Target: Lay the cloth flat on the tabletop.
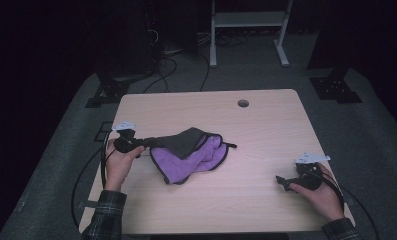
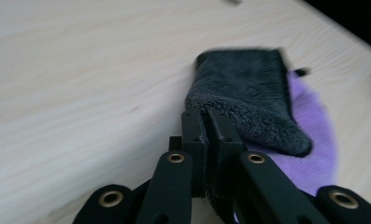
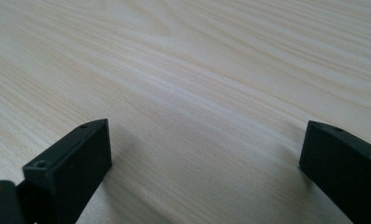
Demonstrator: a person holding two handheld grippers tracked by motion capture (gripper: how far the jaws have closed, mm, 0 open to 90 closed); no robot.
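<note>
Left tool [image 2: 205, 122] clamped on cloth [image 1: 188, 150], apparently its grey edge.

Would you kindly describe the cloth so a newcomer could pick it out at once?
On the pale wooden table, look left of centre, beside the left gripper. There lies the cloth, crumpled, one edge pinched in that gripper's shut jaws. It is fluffy: purple on one face, dark grey on the other.

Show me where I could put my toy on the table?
The table is bare along its far edge by the round hole, and between the purple and grey cloth and the right hand-held gripper. It's crowded at the left, where the left hand-held gripper pinches the cloth.
</note>
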